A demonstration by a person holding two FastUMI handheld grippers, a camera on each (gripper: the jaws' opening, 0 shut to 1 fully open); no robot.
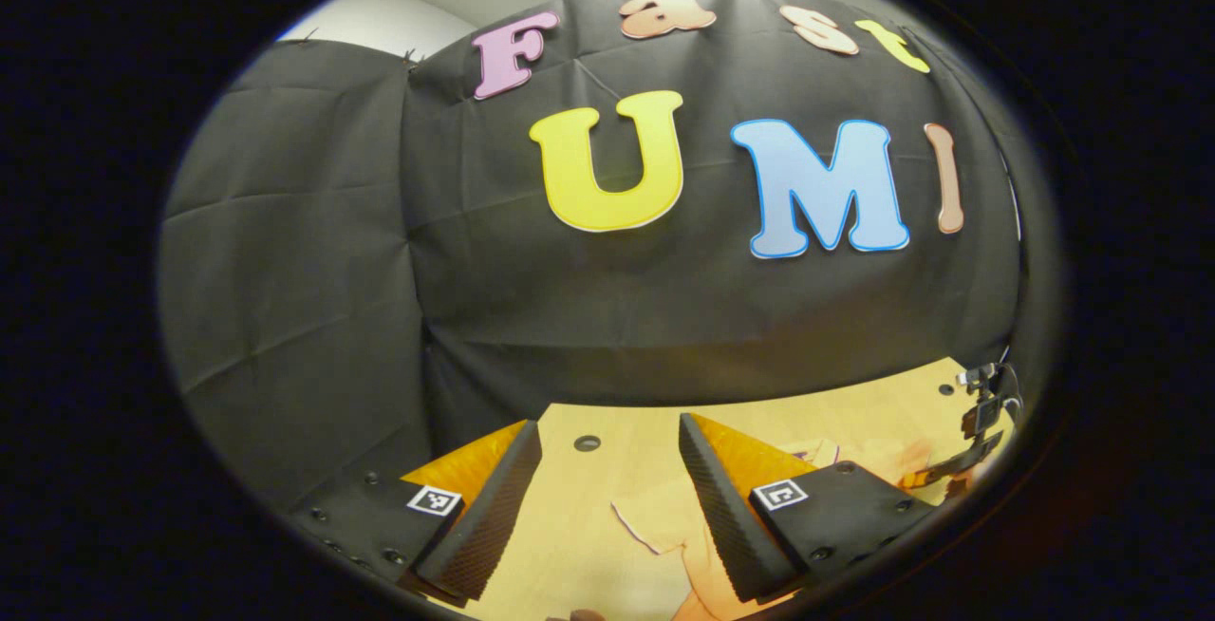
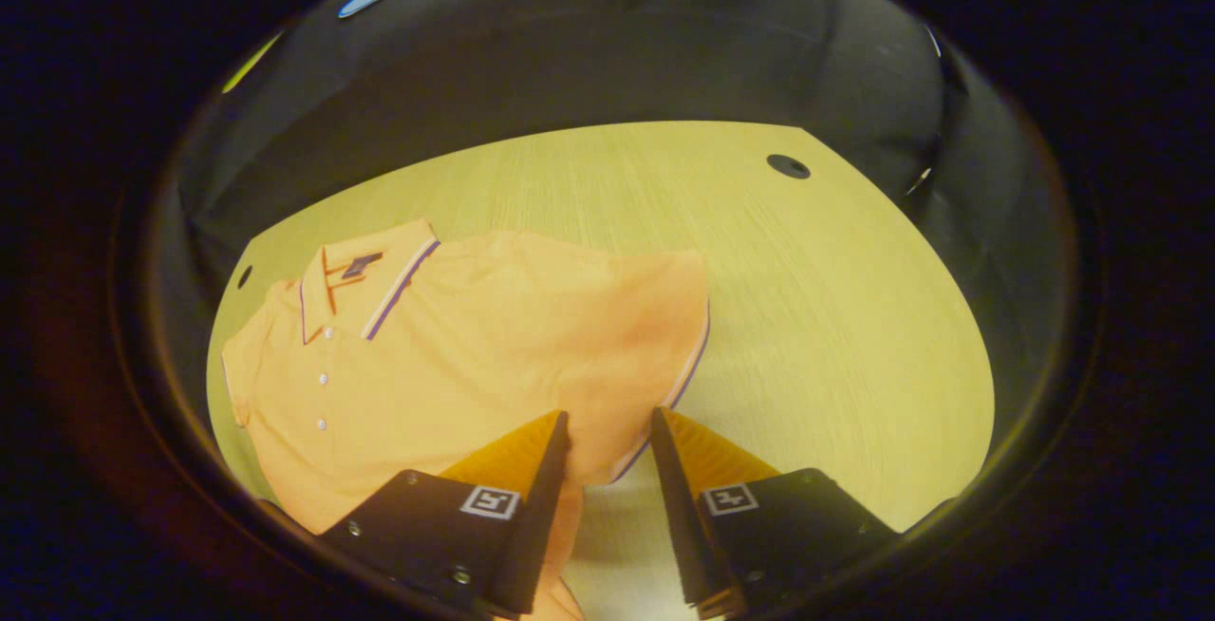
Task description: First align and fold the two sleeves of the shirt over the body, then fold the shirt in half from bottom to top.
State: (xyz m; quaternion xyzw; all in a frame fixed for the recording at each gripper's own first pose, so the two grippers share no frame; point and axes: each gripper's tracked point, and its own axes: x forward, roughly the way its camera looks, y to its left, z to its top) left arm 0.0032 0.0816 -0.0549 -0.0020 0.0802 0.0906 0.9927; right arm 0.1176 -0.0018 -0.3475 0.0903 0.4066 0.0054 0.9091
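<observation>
Orange short-sleeved polo shirt (image 2: 494, 355) with purple-and-white trim lies flat on the pale wooden table (image 2: 816, 317), collar toward the far left edge and buttons facing up, as seen in the right gripper view. One sleeve (image 2: 664, 317) is spread outward on the table, its trimmed cuff just ahead of the right gripper (image 2: 607, 436). That gripper hovers over the cuff with jaws apart and nothing between them. In the left gripper view, the left gripper (image 1: 607, 460) is raised, pointing toward the black cloth wall (image 1: 285, 270); its jaws are apart and empty, with shirt fabric on the table below. Judgement: no sleeve appears folded over the body yet. Both sleeve folds and the bottom-to-top fold remain outstanding.
</observation>
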